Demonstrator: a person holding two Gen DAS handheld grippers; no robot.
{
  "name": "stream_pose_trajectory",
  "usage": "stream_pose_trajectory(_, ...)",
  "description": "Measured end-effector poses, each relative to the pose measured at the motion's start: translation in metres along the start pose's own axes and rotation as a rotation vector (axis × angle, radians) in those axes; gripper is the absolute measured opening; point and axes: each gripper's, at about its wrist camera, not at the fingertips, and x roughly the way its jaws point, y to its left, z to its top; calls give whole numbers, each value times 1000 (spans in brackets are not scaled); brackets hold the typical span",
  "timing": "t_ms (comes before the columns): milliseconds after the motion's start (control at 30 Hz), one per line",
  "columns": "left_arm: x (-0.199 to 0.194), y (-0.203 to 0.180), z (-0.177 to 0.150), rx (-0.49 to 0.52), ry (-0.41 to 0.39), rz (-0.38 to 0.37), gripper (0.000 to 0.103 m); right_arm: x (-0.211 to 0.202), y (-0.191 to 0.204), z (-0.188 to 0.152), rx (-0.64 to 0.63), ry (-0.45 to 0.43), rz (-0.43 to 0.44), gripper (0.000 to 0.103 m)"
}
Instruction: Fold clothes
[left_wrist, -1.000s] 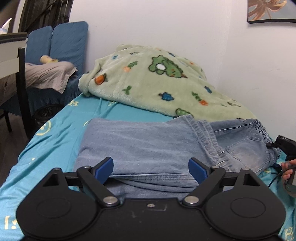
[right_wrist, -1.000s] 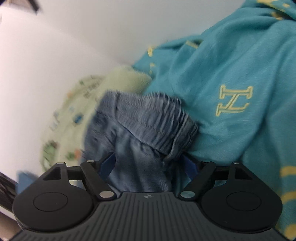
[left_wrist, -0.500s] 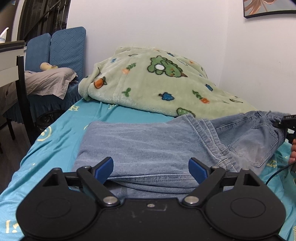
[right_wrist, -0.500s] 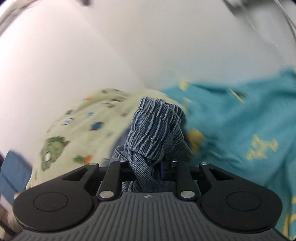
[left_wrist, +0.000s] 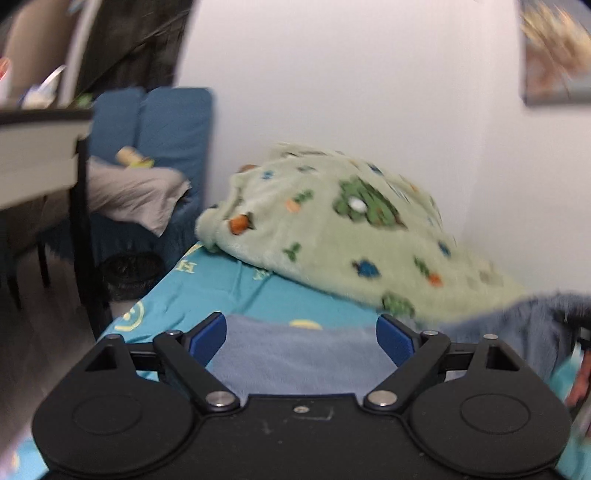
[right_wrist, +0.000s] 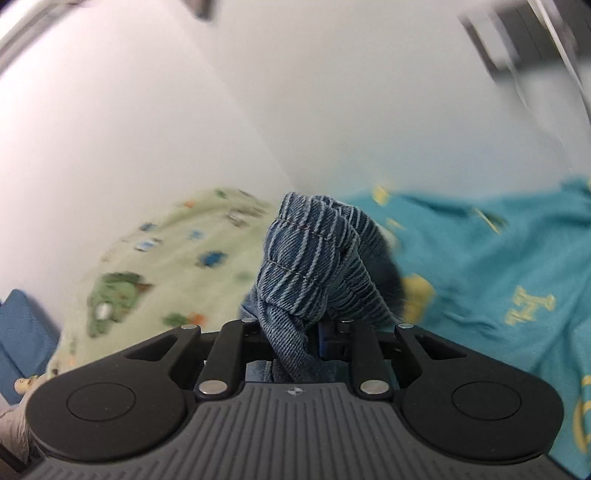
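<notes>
Blue denim jeans (left_wrist: 295, 354) lie on the teal bed sheet (left_wrist: 207, 288). My left gripper (left_wrist: 301, 332) is open and empty, with the folded leg part of the jeans between and under its blue pads. My right gripper (right_wrist: 321, 332) is shut on the bunched elastic waistband of the jeans (right_wrist: 314, 258) and holds it up off the bed. In the left wrist view the lifted waist end (left_wrist: 532, 325) hangs at the right, blurred.
A green fleece blanket (left_wrist: 351, 236) is heaped at the far end of the bed against the white wall. A blue chair with a grey cloth (left_wrist: 147, 192) and a desk (left_wrist: 40, 147) stand to the left. The teal sheet (right_wrist: 498, 277) spreads right of the waistband.
My right gripper closed on the jeans' waistband and lifted it off the bed. My left gripper stayed open and moved forward over the jeans; the view is blurred by motion.
</notes>
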Motion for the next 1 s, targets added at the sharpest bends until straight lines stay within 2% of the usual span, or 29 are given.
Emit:
stream_pose_trajectory(100,-17,22,18,-80,-58,-25,87,-24,63,-4,-127,-56,51,18)
stream_pose_trajectory(200,-40,61,28,-240,-144,-66,88,-49,130,-23,-273,-111,130,17)
stream_pose_trajectory(267,-48,80,33,-286,-162,-85,88,-65,174,-58,-409,-116,209,17)
stream_pose_trajectory(333,-52,91,36,-273,-156,-73,88,-81,216,-95,-545,-115,288,16)
stream_pose_trajectory(433,-54,107,35,-265,-153,-51,89,-94,249,-172,-737,1,390,15)
stream_pose_trajectory(533,-46,123,28,-319,-105,-46,89,-89,254,-244,-898,175,397,15)
stream_pose_trajectory(567,-43,128,25,-338,-90,-45,89,-89,253,-263,-947,203,392,15)
stream_pose_trajectory(600,-40,132,23,-358,-75,-47,89,-91,252,-274,-987,190,388,15)
stream_pose_trajectory(633,-40,135,22,-376,-73,-58,89,-96,253,-276,-1010,159,385,14)
stream_pose_trajectory(733,-39,141,22,-412,-82,-98,89,-107,268,-256,-976,95,384,14)
stream_pose_trajectory(833,-32,142,21,-412,-55,-111,89,-116,282,-237,-935,47,479,14)
stream_pose_trajectory(933,-26,139,18,-385,-31,-95,89,-116,285,-254,-930,118,572,14)
stream_pose_trajectory(1000,-23,135,16,-376,-18,-99,89,-103,278,-271,-914,198,558,15)
